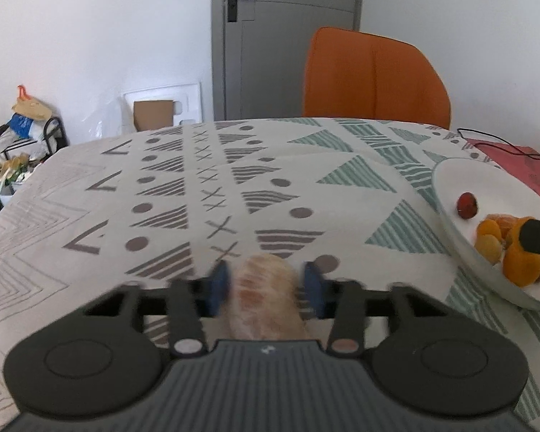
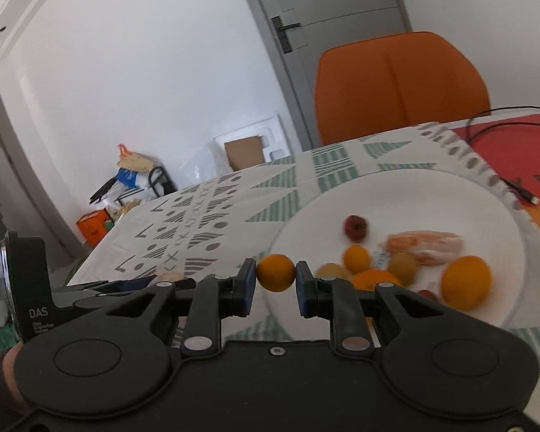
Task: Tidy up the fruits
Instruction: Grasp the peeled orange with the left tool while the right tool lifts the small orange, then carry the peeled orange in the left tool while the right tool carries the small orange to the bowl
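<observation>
Fruit on a white plate [image 2: 396,187], right of centre in the right wrist view: several small oranges [image 2: 466,282], a dark red fruit [image 2: 355,227] and a peeled citrus segment [image 2: 424,244]. Right gripper [image 2: 275,284], lower centre, with jaws closed narrowly on a small round orange fruit [image 2: 276,272], both blue pads touching it, at the plate's left rim. Left gripper [image 1: 266,284], lower centre of the left wrist view, with jaws part-way closed around a pale peeled segment [image 1: 266,295]; blur leaves pad contact uncertain. Patterned cloth covers the desk [image 1: 234,187]. Orange chair [image 1: 374,75] stands behind, upper right.
</observation>
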Motion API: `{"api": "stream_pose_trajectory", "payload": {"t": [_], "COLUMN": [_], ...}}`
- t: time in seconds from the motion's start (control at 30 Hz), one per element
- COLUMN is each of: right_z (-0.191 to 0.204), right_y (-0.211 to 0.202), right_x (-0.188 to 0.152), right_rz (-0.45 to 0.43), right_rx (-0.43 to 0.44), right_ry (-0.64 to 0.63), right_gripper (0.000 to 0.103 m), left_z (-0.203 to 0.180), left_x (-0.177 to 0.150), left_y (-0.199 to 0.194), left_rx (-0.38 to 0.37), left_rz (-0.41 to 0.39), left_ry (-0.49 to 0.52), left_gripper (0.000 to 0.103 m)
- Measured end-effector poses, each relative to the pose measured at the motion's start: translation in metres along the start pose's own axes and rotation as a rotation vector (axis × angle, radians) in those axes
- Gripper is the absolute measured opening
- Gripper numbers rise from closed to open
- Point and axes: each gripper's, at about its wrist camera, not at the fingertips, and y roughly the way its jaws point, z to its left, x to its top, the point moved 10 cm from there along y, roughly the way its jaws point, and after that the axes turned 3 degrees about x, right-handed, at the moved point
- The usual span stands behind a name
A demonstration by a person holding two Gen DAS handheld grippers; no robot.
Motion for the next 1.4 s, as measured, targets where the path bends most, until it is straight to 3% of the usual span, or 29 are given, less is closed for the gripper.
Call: {"api": "stream_pose_trajectory", "payload": {"t": [0.27, 0.73, 0.87, 0.97, 1.4], "right_z": [-0.034, -0.073, -0.084, -0.091, -0.107], "right_y": [-0.020, -0.048, -0.054, -0.057, -0.060], "right_x": [0.003, 0.009, 0.011, 0.013, 0.015], "right_rz": [-0.045, -0.111, -0.127, -0.136, -0.146], "right_rx": [-0.039, -0.057, -0.066, -0.075, -0.090], "right_ry": [0.058, 0.118, 0.127, 0.133, 0.150], "right_gripper": [0.022, 0.022, 0.022, 0.022, 0.022], "left_z": [-0.029, -0.064, -0.075, -0.082, -0.101], "left_x": [0.005, 0.043, 0.052, 0.057, 0.075], "left_y": [-0.009, -0.045, -0.049, -0.052, -0.065], "left_rx": [-0.048, -0.082, -0.098, -0.113, -0.159], "left_rz": [-0.033, -0.136, -0.160, -0.172, -0.223], "left_ry": [0.029, 0.072, 0.081, 0.086, 0.102], "left_gripper": [0.037, 0.033, 0.028, 0.011, 0.009]}}
